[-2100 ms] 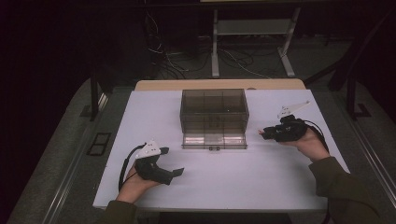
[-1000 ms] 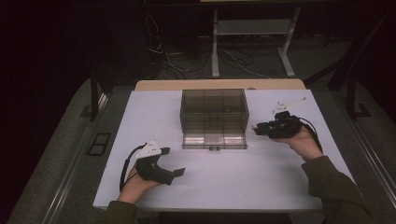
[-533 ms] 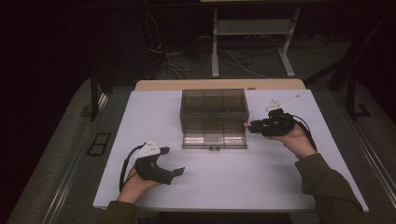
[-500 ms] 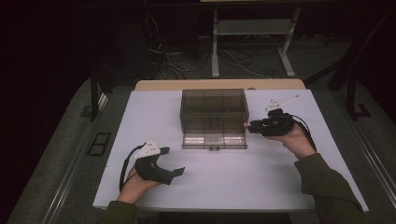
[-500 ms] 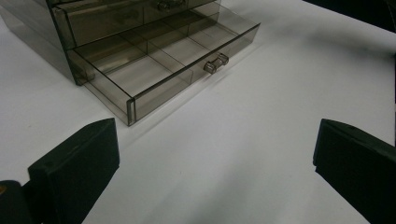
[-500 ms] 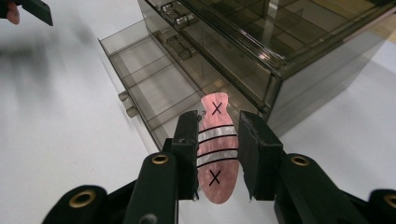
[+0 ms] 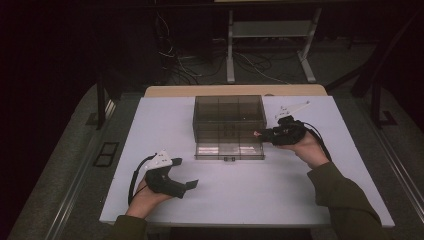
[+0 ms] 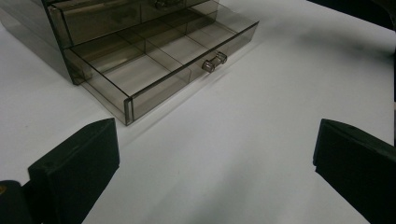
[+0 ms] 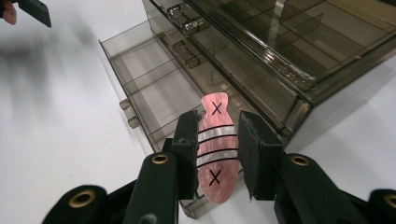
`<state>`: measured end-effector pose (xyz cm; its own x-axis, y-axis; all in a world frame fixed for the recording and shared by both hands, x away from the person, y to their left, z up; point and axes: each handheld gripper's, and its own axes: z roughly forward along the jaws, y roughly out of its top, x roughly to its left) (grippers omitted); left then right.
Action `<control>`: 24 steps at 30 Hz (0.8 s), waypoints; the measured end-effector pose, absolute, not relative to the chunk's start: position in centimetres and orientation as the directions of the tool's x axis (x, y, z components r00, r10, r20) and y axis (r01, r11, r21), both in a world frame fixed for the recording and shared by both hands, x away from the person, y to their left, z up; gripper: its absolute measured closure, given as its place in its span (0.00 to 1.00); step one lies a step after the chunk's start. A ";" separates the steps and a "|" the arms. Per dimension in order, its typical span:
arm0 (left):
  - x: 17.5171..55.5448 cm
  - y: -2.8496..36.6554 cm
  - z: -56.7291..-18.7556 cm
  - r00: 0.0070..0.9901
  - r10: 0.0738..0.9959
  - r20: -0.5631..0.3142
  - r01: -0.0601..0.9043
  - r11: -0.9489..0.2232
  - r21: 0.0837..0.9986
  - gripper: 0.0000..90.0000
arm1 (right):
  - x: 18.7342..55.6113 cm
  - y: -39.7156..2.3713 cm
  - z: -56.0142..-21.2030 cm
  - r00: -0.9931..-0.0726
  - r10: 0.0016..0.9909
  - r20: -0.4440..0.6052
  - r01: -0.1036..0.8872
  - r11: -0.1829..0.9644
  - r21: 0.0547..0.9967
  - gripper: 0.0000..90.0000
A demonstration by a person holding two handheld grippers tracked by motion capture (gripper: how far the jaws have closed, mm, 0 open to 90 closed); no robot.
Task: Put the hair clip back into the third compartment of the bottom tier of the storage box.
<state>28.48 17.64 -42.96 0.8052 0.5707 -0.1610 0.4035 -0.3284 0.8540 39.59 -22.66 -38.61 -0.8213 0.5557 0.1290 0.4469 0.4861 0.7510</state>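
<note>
gripping a flat pink fish-shaped piece with silver stripes and black crosses, the right claw has both black pads pressed on the piece's long edges, so the piece stands between them with one rounded end poking out past the tips. seen from the right gripper view it hangs just over the near corner of the pulled-out bottom drawer of a smoky transparent plastic drawer cabinet — above the drawer's rim, not resting in any compartment. the drawer is split by clear dividers into several compartments, and small clear knobs sit on its front.

from the high view the right claw sits at the cabinet's right front corner, with a speck of pink at its tip, held by the person's right hand in a dark green sleeve. the open drawer juts toward the person on the white bench.

the left claw rests low on the bench near the front left, well apart from the cabinet. its jaws stand wide with nothing between them — in the left gripper view just bare white bench lies between the two black pads, and the drawer lies farther off at upper left.
</note>
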 end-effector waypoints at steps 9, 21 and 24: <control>28.5 17.6 -43.0 0.805 0.571 -0.158 0.403 -0.333 0.852 0.00 | 39.9 -21.4 -39.1 -0.833 0.540 0.123 0.437 0.504 0.745 0.75; 28.5 17.6 -43.1 0.805 0.574 -0.148 0.403 -0.346 0.847 0.00 | 40.1 -20.5 -40.3 -0.825 0.551 0.121 0.453 0.518 0.726 0.75; 28.5 17.6 -43.2 0.806 0.574 -0.146 0.403 -0.350 0.846 0.00 | 40.2 -20.2 -40.7 -0.825 0.553 0.118 0.455 0.525 0.719 0.75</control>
